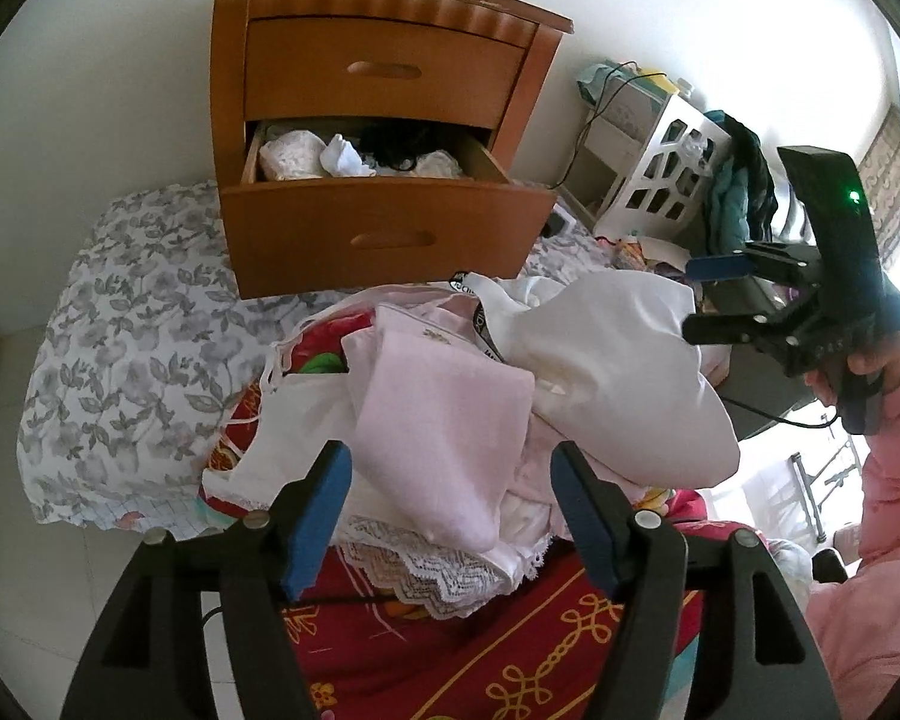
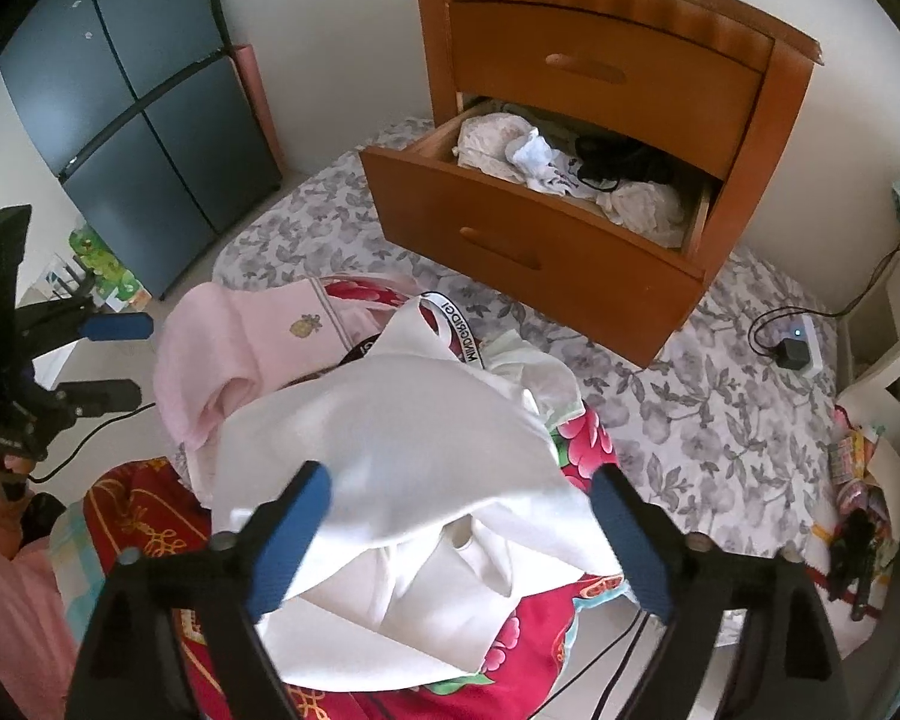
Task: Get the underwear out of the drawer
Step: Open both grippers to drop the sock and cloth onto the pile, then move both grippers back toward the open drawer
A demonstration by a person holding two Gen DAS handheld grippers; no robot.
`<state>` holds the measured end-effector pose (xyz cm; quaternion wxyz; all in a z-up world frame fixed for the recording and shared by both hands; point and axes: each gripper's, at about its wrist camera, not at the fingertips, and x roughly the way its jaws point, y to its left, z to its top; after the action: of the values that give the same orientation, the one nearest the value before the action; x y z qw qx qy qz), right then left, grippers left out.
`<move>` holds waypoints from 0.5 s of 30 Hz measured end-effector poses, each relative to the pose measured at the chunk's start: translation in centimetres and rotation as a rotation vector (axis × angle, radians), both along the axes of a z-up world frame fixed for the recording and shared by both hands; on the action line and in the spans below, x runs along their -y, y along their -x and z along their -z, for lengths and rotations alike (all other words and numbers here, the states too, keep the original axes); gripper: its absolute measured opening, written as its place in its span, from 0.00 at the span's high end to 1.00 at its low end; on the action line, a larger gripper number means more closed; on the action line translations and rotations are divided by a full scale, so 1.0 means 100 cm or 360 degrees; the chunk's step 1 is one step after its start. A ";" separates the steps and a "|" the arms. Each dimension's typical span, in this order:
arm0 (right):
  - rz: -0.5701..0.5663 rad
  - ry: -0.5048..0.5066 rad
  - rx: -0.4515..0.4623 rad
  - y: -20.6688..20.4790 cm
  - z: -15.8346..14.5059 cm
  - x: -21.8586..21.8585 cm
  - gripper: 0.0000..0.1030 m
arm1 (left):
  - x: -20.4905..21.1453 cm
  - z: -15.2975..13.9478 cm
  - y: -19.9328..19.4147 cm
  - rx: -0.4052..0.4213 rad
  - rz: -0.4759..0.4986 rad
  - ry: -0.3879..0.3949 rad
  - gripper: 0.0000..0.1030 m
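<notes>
The small, soft underwear [image 2: 528,159] in the open lower drawer of the brown wooden nightstand [image 2: 528,252] looks light and floppy, so I should pinch a bunched-up fold on top. I see cream lacy ones, a white crumpled one and a black one. More pieces lie on the pile of white and pink clothes [image 1: 450,372] near me. My left gripper [image 1: 450,510] and right gripper [image 2: 459,531] both stand wide apart, holding nothing.
</notes>
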<state>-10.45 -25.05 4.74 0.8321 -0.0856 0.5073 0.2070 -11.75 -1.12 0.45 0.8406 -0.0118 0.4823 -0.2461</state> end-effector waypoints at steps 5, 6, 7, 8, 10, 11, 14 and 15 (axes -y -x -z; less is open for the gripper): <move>-0.0030 -0.0021 0.0011 0.007 -0.003 -0.001 0.00 | 0.001 0.002 -0.002 -0.0009 -0.0014 -0.0006 0.31; -0.0043 -0.0035 0.0010 0.009 -0.004 -0.001 0.00 | 0.002 0.001 -0.001 -0.0005 -0.0016 -0.0008 0.31; -0.0052 -0.0045 0.0007 0.010 -0.004 -0.001 0.00 | 0.002 0.001 -0.001 -0.0002 -0.0019 -0.0009 0.29; -0.0061 -0.0052 0.0005 0.012 -0.005 -0.001 0.00 | 0.002 0.000 -0.001 0.0008 -0.0025 -0.0013 0.25; -0.0083 -0.0057 0.0009 0.016 -0.007 -0.002 0.00 | 0.001 -0.001 -0.001 0.0025 -0.0023 -0.0018 0.23; -0.0093 -0.0056 0.0013 0.018 -0.008 -0.002 0.00 | 0.000 -0.002 -0.001 0.0031 -0.0028 -0.0017 0.22; -0.0107 -0.0037 0.0033 0.024 -0.010 -0.002 0.00 | 0.000 -0.003 -0.002 0.0049 -0.0037 -0.0014 0.17; -0.0112 -0.0041 0.0033 0.026 -0.011 -0.001 0.00 | -0.001 -0.002 -0.001 0.0053 -0.0038 -0.0015 0.14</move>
<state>-13.07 -24.91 5.84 0.8306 -0.0948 0.4926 0.2418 -11.60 -1.02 0.69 0.8514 -0.0094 0.4693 -0.2340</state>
